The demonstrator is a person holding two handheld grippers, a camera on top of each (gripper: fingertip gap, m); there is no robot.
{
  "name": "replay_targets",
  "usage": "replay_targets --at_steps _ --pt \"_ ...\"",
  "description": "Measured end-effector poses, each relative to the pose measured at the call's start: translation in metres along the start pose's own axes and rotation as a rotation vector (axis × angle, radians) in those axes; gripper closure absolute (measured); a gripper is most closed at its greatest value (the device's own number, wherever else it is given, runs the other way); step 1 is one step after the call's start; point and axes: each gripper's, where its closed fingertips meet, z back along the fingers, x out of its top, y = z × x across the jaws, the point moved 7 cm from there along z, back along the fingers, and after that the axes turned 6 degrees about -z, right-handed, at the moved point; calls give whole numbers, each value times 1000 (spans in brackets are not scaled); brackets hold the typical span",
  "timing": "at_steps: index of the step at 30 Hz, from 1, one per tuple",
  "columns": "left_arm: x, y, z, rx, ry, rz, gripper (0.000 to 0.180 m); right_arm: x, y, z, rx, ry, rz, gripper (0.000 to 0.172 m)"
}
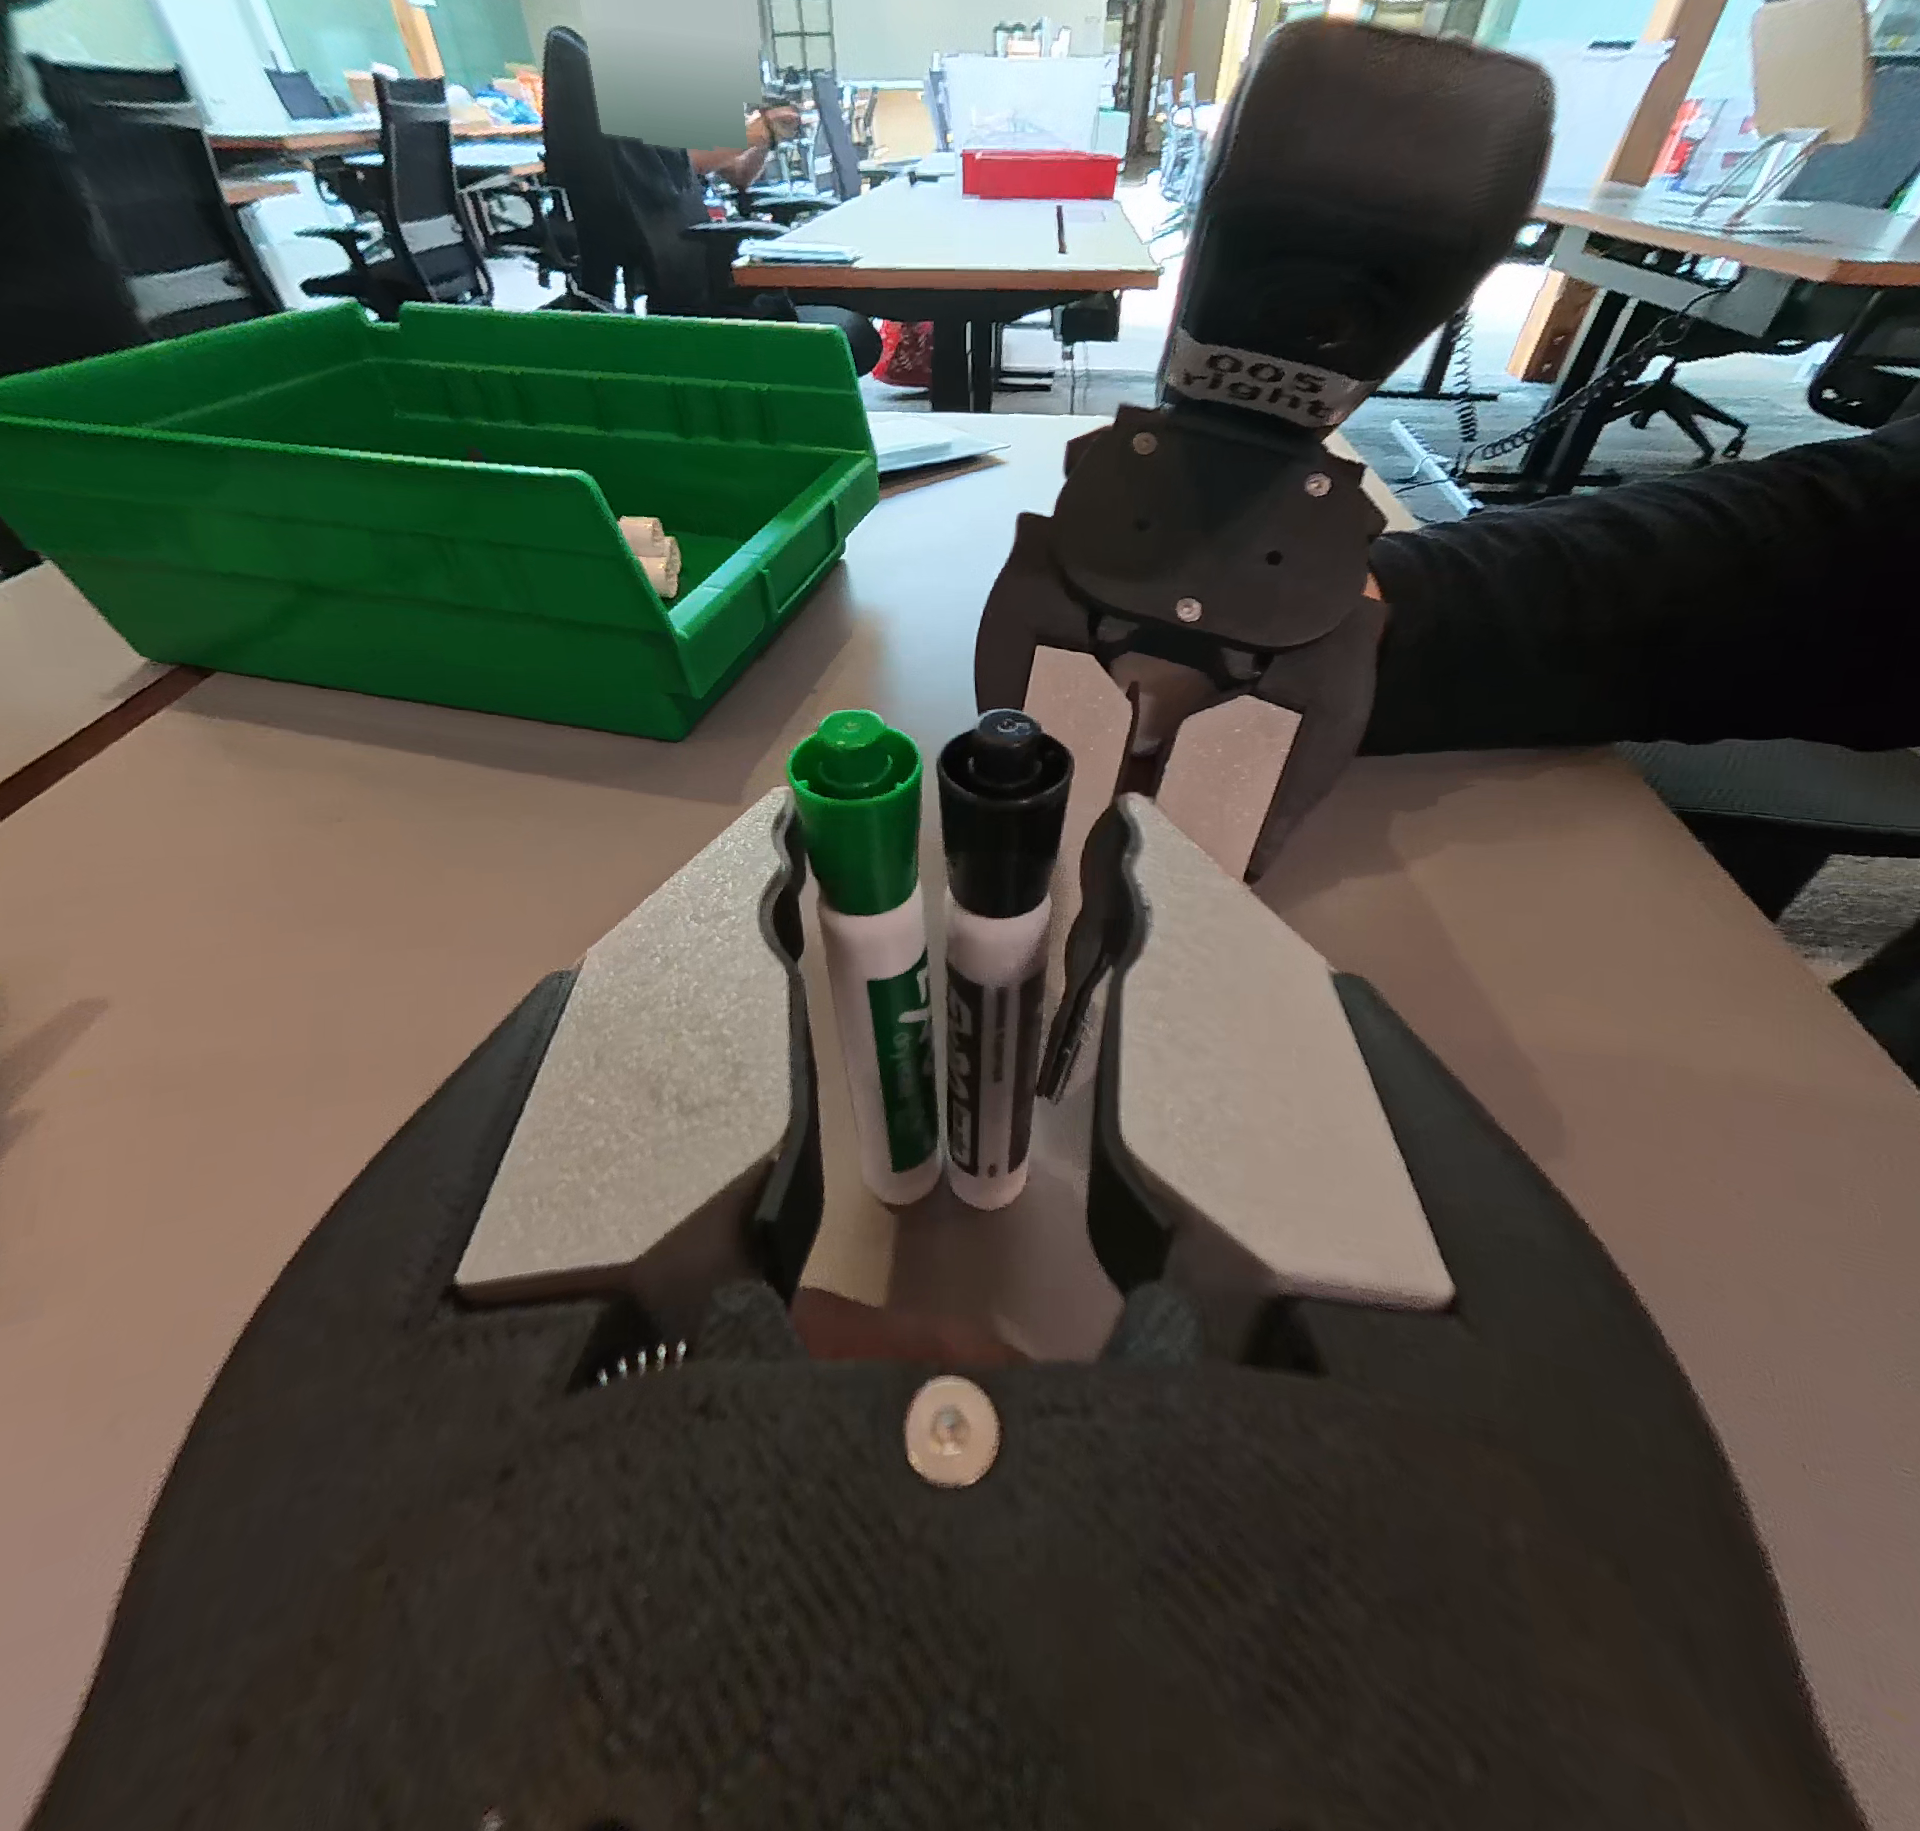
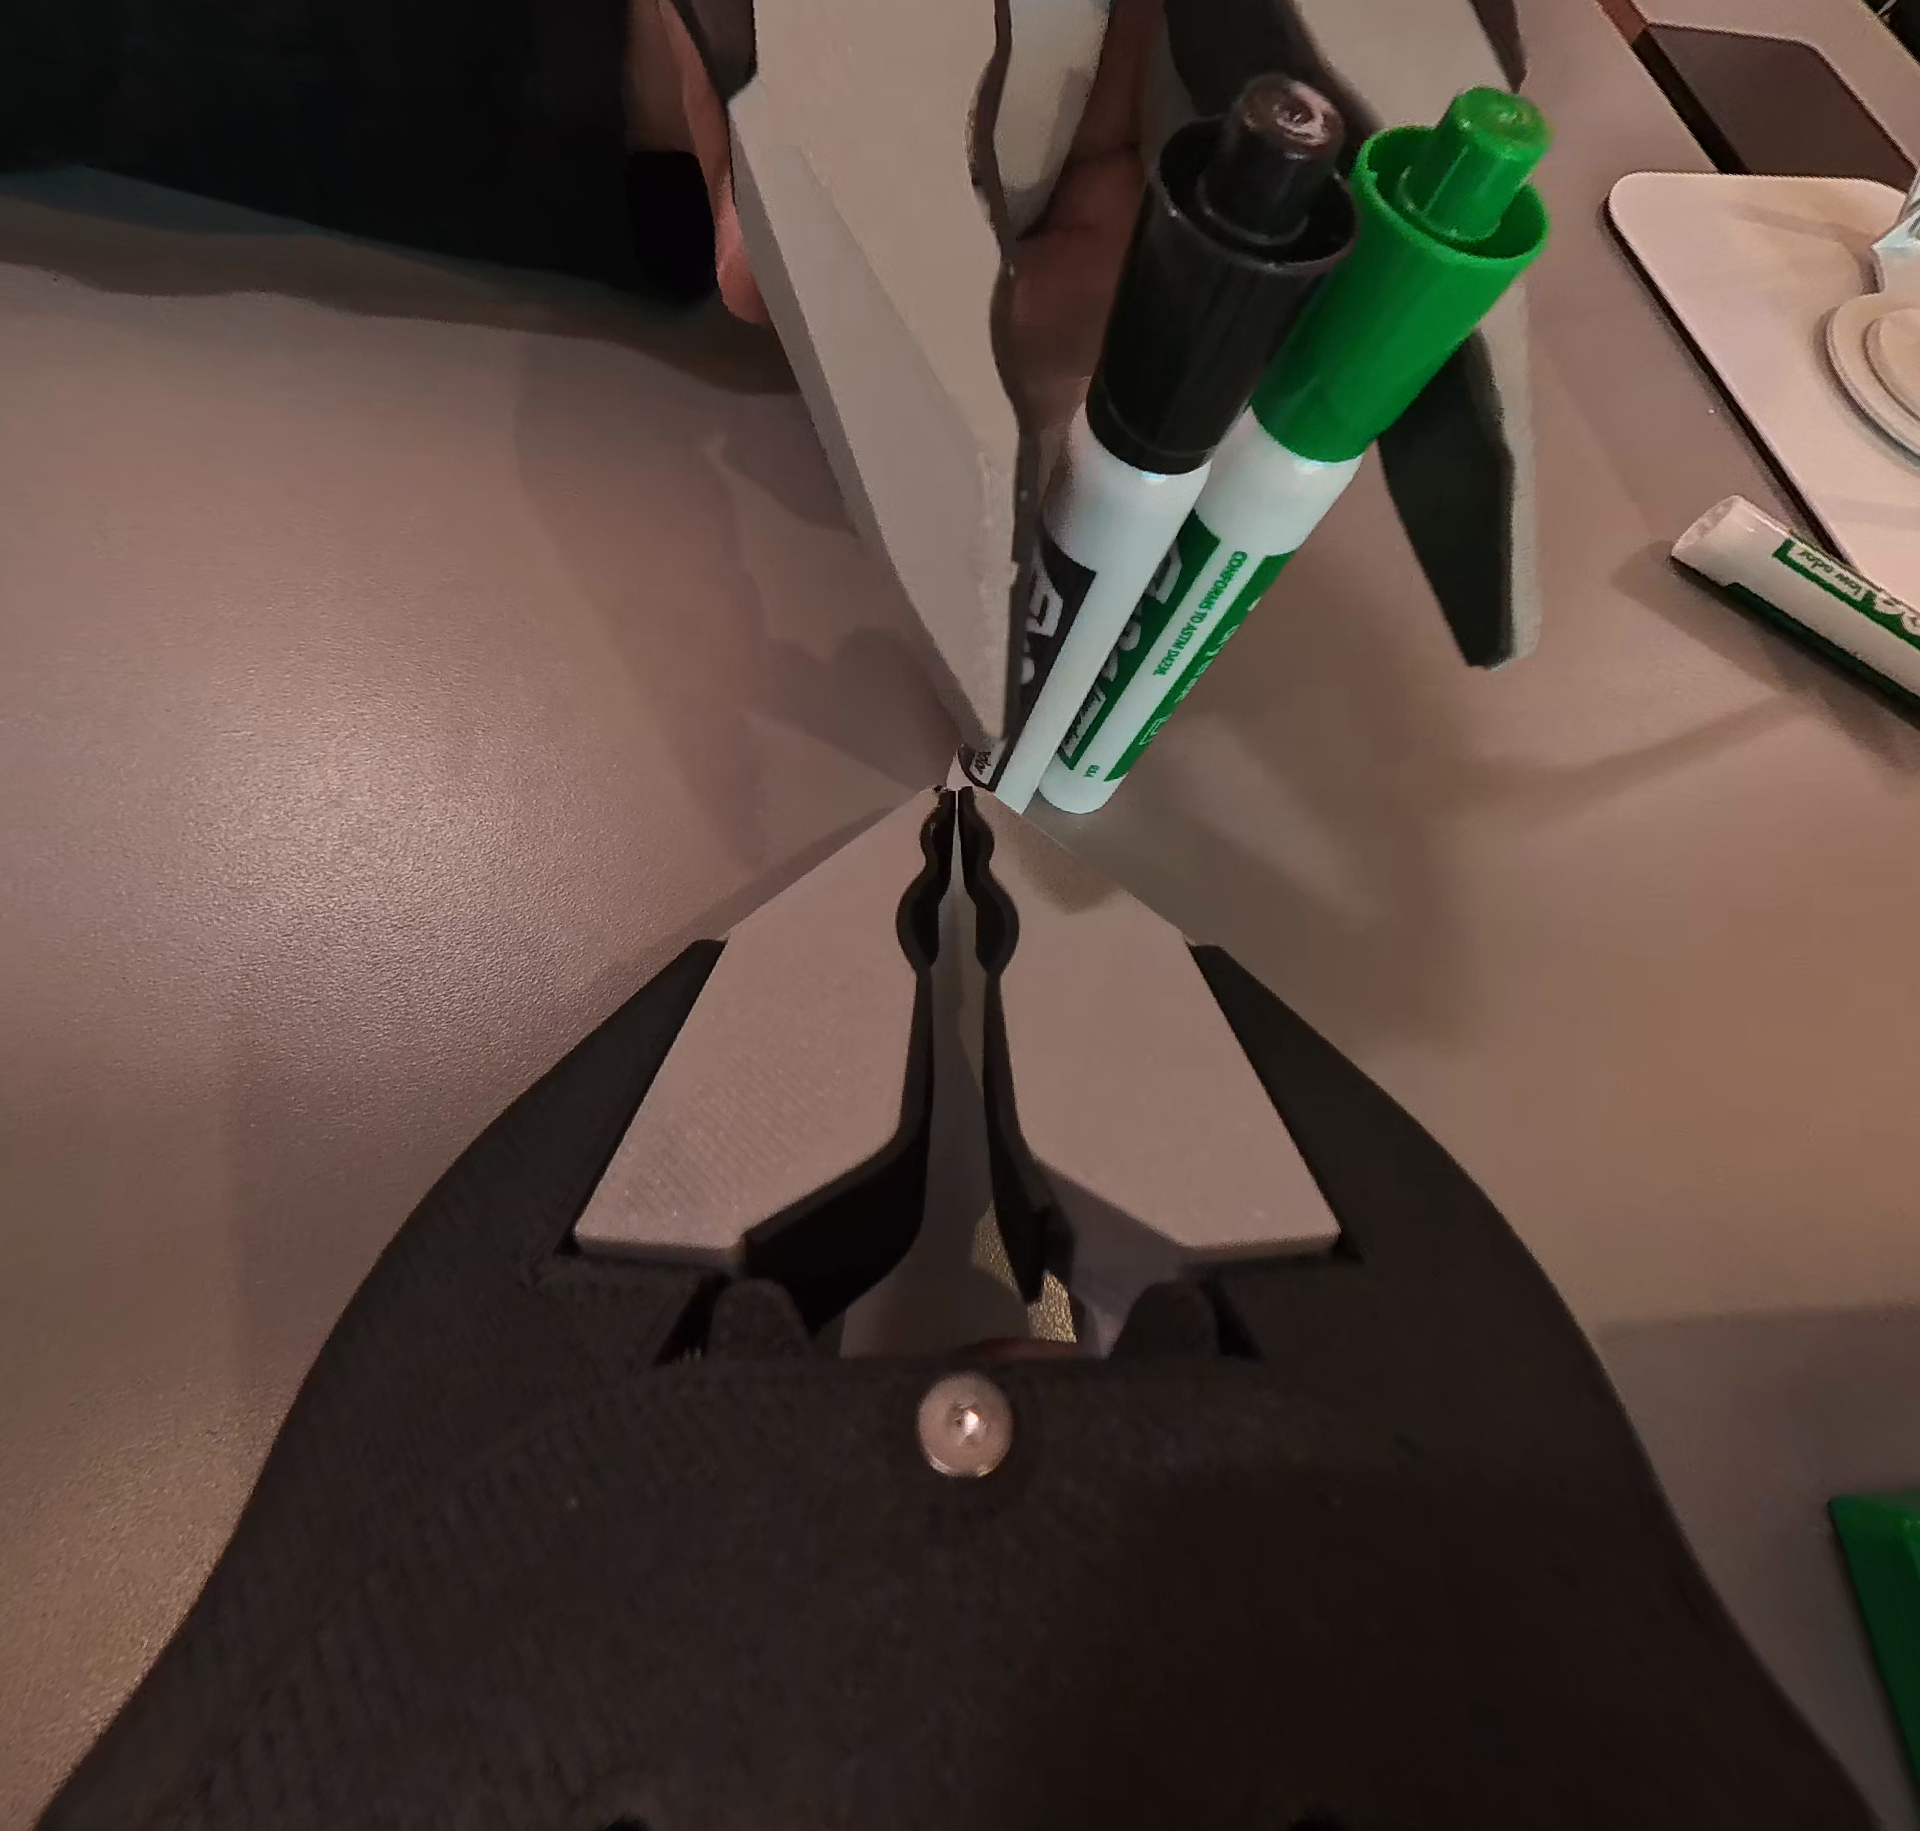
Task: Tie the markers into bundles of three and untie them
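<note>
A green marker [image 1: 868, 929] and a black marker [image 1: 997, 940] stand side by side, caps up, between the fingers of my left gripper [image 1: 956, 805]. The green one rests against the left pad. A gap shows between the black one and the right pad, so the jaws are open. In the right wrist view the same green marker [image 2: 1278, 493] and black marker [image 2: 1153, 451] stand on the table. My right gripper [image 2: 951, 799] is shut on nothing, its tips just beside their bases. It also shows in the left wrist view [image 1: 1143, 732], pointing down. A third marker [image 2: 1797, 602] lies on the table to the right.
A green bin [image 1: 312, 534] with white marker ends inside sits at the left rear of the table [image 1: 312, 950]. A white flat tray [image 2: 1714, 254] lies at the right. A person's dark sleeve [image 1: 1662, 597] reaches in from the right. Office desks and chairs stand beyond. The left gripper's tips are roughly 7 cm from the right gripper's.
</note>
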Motion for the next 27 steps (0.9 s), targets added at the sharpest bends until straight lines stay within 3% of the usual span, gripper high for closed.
replay_targets --at_steps 12,27 --pt "0 6 8 -151 -52 34 120 0 1 0 6 4 3 172" --pt "3 9 7 -190 -92 29 118 0 1 0 6 4 5 172"
